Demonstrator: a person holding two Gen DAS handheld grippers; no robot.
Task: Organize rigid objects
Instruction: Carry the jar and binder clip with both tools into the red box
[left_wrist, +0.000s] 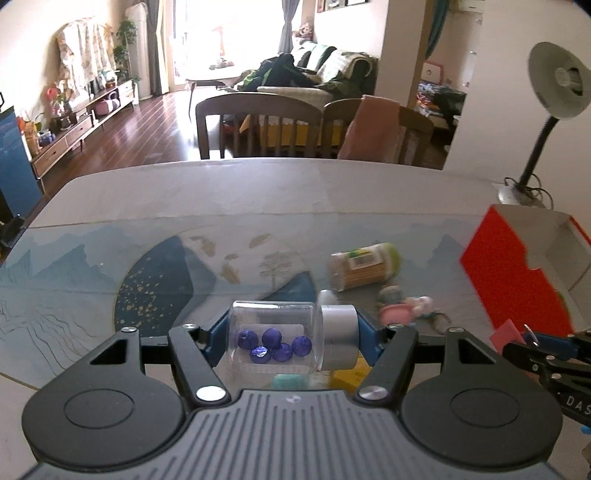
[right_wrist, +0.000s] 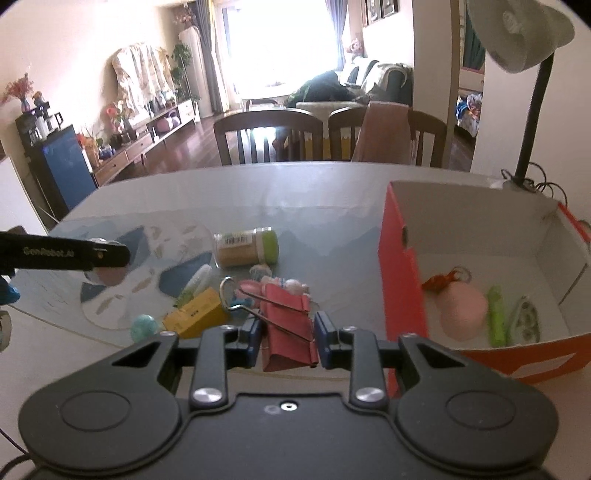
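Note:
My left gripper (left_wrist: 291, 332) is shut on a clear jar (left_wrist: 273, 332) that lies sideways between its blue pads, with a silver lid to the right and several purple balls inside. My right gripper (right_wrist: 288, 334) is shut on a red binder clip (right_wrist: 288, 325) whose wire handles point away from me. Both are held above the glass-topped table (right_wrist: 258, 199). An orange shoebox (right_wrist: 400, 280) stands open at the right. It holds a pink gourd-shaped toy (right_wrist: 463, 314), a green stick (right_wrist: 495, 317) and a few small items.
On the table lie a toothpick jar with a green lid (right_wrist: 247, 245), a yellow box (right_wrist: 195, 314), a teal egg (right_wrist: 144, 326) and a pink toy (right_wrist: 273, 286). A desk lamp (right_wrist: 532, 110) stands behind the shoebox. Chairs (right_wrist: 266, 136) line the far edge.

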